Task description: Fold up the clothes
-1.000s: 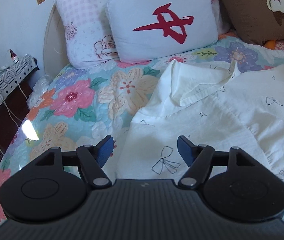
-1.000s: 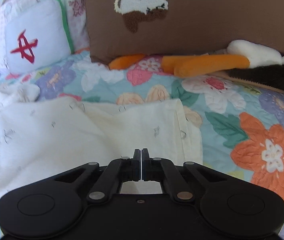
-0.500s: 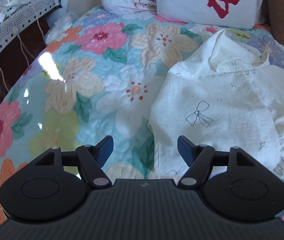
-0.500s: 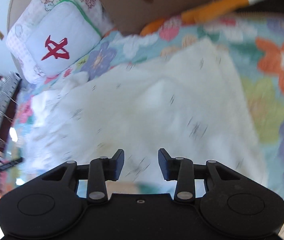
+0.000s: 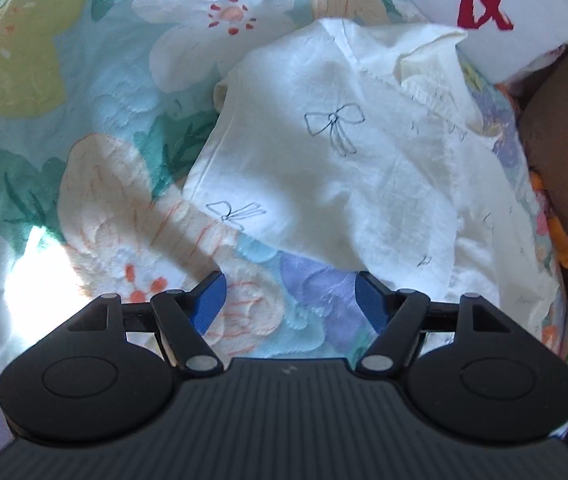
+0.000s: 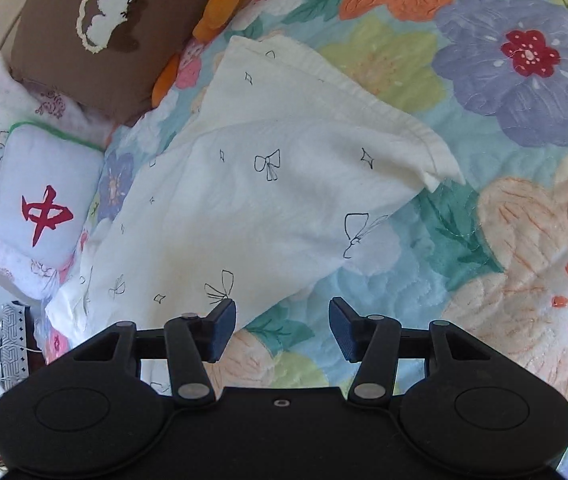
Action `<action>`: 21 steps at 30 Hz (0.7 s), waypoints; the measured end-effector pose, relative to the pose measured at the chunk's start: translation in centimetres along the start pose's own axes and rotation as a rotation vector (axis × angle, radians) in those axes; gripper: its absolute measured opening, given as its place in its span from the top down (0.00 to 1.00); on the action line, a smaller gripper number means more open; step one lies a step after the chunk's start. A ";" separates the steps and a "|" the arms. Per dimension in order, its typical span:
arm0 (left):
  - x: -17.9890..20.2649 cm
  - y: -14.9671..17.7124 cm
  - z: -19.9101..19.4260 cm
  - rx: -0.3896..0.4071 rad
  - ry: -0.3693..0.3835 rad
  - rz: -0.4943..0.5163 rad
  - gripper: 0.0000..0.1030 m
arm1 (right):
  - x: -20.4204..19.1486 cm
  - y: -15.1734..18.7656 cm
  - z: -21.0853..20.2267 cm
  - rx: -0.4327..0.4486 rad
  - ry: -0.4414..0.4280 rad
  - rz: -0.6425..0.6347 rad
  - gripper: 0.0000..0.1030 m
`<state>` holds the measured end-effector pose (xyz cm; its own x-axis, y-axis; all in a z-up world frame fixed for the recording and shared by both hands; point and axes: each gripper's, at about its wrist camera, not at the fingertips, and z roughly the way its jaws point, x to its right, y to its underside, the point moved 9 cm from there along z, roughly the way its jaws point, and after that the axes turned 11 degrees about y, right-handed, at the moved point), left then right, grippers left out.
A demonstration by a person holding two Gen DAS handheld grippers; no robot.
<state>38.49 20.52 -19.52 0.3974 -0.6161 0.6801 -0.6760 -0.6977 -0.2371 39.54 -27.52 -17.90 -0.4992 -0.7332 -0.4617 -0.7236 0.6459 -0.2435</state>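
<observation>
White garment (image 5: 324,168) with little bow doodles is lying on the floral quilt (image 5: 96,92), ahead of the left gripper (image 5: 290,300). In the left wrist view its near hem runs diagonally, starting ahead of the left finger and coming down almost to the tip of the right finger (image 5: 370,300), and the cloth stretches away up and to the right toward the pale pillow with the red character (image 5: 504,8). Both fingers are spread wide apart with only quilt between them, nothing gripped. A brown cushion (image 5: 564,140) sits off past the right finger.

Right wrist view: the garment (image 6: 252,200) lies ahead and left of the right gripper (image 6: 282,326), long axis running from near the left finger (image 6: 222,330) up and away toward the brown cushion (image 6: 96,32), with a folded corner sticking out to the right. Fingers here are parted too, holding nothing; the left fingertip is just at the cloth's near edge, can't tell if it touches. Red-character pillow (image 6: 48,200) is far left.
</observation>
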 end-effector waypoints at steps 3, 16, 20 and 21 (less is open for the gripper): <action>-0.6 -0.4 -0.2 0.099 0.077 -0.106 0.31 | 0.3 -0.2 -0.1 0.047 -0.041 0.049 0.44; -1.5 -1.3 1.7 0.092 0.167 -0.329 0.31 | 2.4 -3.0 1.9 0.171 -0.057 0.103 0.43; -0.6 -0.8 -1.7 0.183 0.200 -0.336 0.28 | 2.7 -3.7 1.7 0.181 0.001 0.059 0.43; -0.5 -0.9 -2.1 0.197 0.189 -0.307 0.25 | 2.7 -3.9 1.5 0.191 -0.011 0.055 0.43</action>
<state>37.59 22.22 -18.22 0.4288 -0.3035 0.8509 -0.4046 -0.9067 -0.1195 41.75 -31.68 -19.45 -0.5297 -0.6938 -0.4880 -0.5911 0.7145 -0.3742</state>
